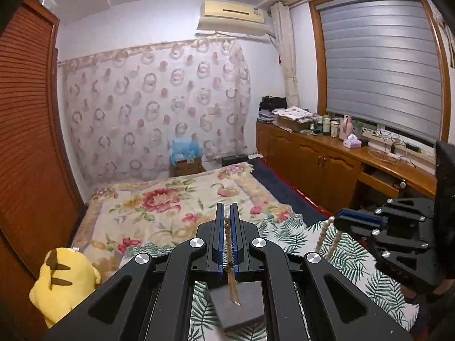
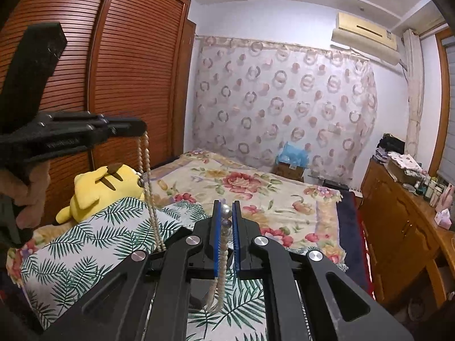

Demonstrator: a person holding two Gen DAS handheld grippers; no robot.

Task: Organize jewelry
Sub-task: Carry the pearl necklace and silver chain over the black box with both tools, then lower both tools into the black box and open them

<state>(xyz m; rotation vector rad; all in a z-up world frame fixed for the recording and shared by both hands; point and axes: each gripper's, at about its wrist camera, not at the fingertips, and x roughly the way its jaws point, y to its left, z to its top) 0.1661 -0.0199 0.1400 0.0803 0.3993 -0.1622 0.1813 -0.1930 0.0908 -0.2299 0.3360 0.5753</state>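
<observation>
We hold the pearl necklace (image 2: 226, 227) aloft above the leaf-print bedding (image 2: 85, 236), left gripper (image 1: 226, 221) and right gripper (image 2: 226, 216) both clamped tight on it, and pulling apart could snap it.

plush toy (image 1: 64, 280) on bed (image 1: 159, 207), wardrobe (image 1: 25, 142) left, cabinet (image 1: 327, 159) right

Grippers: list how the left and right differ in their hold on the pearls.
The left gripper pinches small beige pearls with jaws almost together; the right gripper leaves a wider gap around bigger white and grey ones.
Long strands hang from the left gripper's tip; a short loop dangles under the right gripper.
Shared: black bodies, blue-lined jaws, both shut on pearls.
</observation>
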